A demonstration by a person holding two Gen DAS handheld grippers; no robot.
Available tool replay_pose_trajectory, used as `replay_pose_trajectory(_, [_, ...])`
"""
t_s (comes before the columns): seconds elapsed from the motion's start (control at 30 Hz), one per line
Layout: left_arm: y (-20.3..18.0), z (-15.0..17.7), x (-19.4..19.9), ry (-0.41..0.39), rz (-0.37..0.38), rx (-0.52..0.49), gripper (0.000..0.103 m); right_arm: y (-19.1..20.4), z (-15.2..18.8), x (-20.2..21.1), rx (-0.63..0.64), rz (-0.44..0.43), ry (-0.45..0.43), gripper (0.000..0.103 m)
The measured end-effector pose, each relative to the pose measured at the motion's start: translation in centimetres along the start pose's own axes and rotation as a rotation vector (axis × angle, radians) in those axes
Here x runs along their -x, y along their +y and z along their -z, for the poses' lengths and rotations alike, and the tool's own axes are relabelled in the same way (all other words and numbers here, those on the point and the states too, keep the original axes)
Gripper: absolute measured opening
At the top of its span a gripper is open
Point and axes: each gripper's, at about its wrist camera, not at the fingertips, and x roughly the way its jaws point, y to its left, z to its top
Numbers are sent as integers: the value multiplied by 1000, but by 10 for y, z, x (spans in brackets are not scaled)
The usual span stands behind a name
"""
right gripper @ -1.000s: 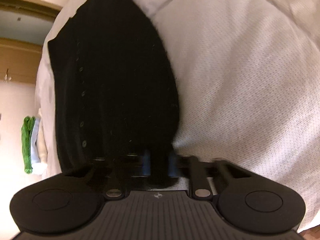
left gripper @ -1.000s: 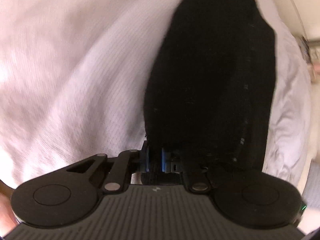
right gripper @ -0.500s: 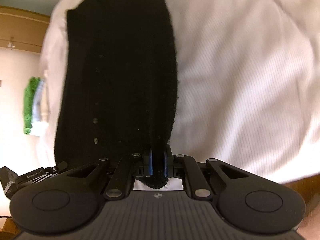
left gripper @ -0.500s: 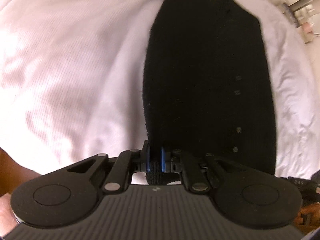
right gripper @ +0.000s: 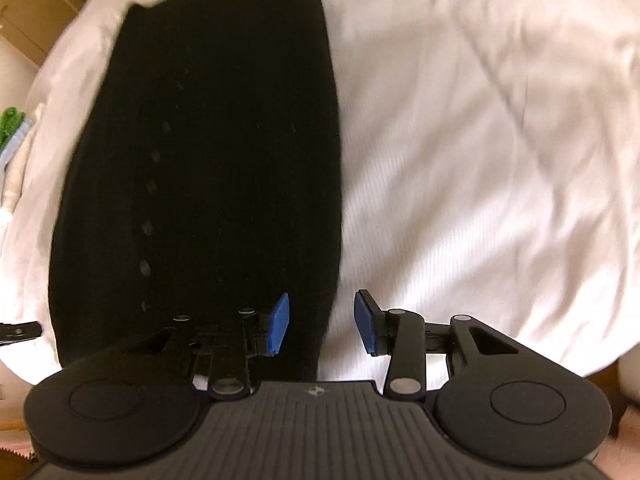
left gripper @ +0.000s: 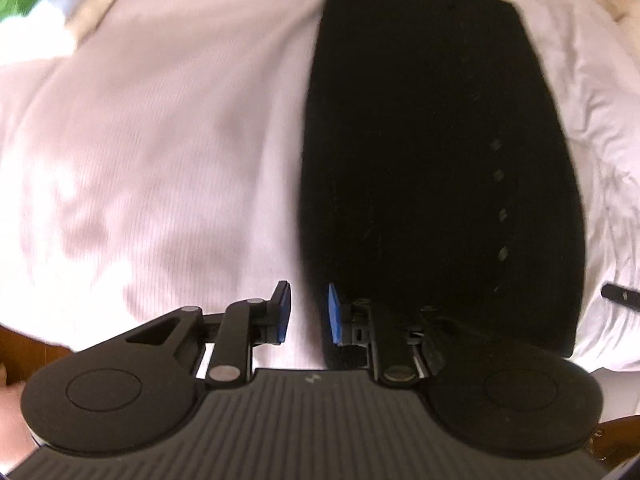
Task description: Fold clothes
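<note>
A black knit garment with a row of small buttons (left gripper: 436, 168) lies flat as a long folded strip on the white ribbed bedsheet (left gripper: 160, 152), running from the near edge to the far side; in the left wrist view it fills the right half, in the right wrist view (right gripper: 216, 160) the left half. The left gripper (left gripper: 307, 312) stands parted, blue pads gripping nothing, over the garment's near left edge; the right gripper (right gripper: 322, 326) is likewise spread wide at the near right edge, bare sheet (right gripper: 480, 160) to its right; green folded cloth (right gripper: 9, 124) sits far left.
</note>
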Motion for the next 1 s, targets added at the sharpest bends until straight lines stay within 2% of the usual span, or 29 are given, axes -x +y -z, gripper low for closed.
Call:
replay_pose_trajectory(0.07, [-13,-3,-8,-22,-6,-55,15,15,3,-5,42,-4,-38,40])
replay_pose_trajectory(0.17, [-30,3,-36,11,-38,-123,16,40,13,-26,118,-16,-55,39])
replay_pose_trajectory(0.27, [-30,20,-57,85,-59,-111,15,55,39,-58,214,37,15,42])
replay_pose_trajectory(0.37, [-30,40,-54,108,-65,-127,16,58,71,-71,265,84,87,42])
replay_pose_trajectory(0.47, [-26,48,-43,155,-83,-85,16,53,85,-62,232,74,111,43])
replay_pose_trajectory(0.57, [-29,47,-24,180,-115,-55,16,49,83,-46,170,65,139,50])
replay_pose_trajectory(0.67, [-43,43,3,161,-152,-69,18,46,77,-22,92,43,129,58])
replay_pose_trajectory(0.73, [-54,42,21,144,-164,-69,21,45,73,-3,42,7,100,76])
replay_pose_trajectory(0.8, [-67,43,39,127,-167,-63,25,46,72,14,21,-20,86,76])
replay_pose_trajectory(0.93, [-95,53,72,87,-176,-92,30,50,88,45,32,-20,53,86])
replay_pose_trajectory(1.0, [-107,62,89,59,-180,-108,33,49,100,59,37,-32,45,86])
